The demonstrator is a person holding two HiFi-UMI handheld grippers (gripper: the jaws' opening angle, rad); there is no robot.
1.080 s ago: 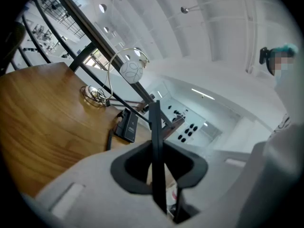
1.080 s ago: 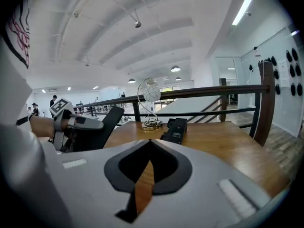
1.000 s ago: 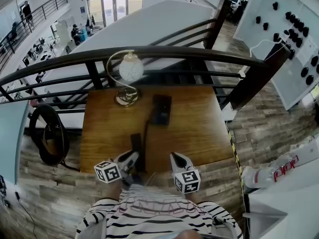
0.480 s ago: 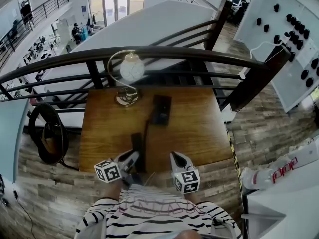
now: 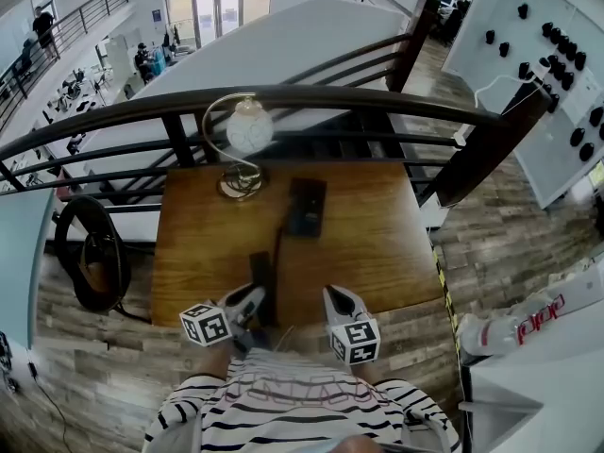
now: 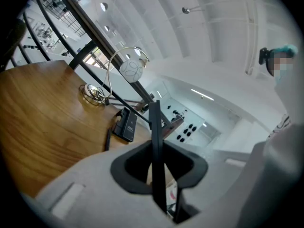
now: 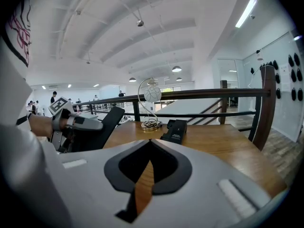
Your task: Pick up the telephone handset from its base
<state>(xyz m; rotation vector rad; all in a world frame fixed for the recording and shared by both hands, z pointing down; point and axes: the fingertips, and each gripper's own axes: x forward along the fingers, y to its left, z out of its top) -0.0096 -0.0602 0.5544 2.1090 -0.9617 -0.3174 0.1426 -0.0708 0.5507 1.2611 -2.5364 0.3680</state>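
The black telephone handset (image 5: 260,279) is off its base, and my left gripper (image 5: 247,302) is shut on it above the near edge of the wooden table (image 5: 377,243). In the left gripper view the handset (image 6: 155,122) stands edge-on between the jaws of the left gripper (image 6: 157,148). The black base (image 5: 306,206) lies flat at the table's middle, and a dark cord (image 5: 276,248) runs from it toward the handset. My right gripper (image 5: 338,302) is shut on nothing, to the right of the handset. In the right gripper view the right gripper (image 7: 151,155), the handset (image 7: 102,127) and the base (image 7: 175,131) all show.
A desk lamp with a round white globe (image 5: 247,128) stands at the table's far left on a wire foot (image 5: 240,185). A dark railing (image 5: 311,102) runs behind the table. A black ring-shaped stand (image 5: 90,253) is on the floor to the left.
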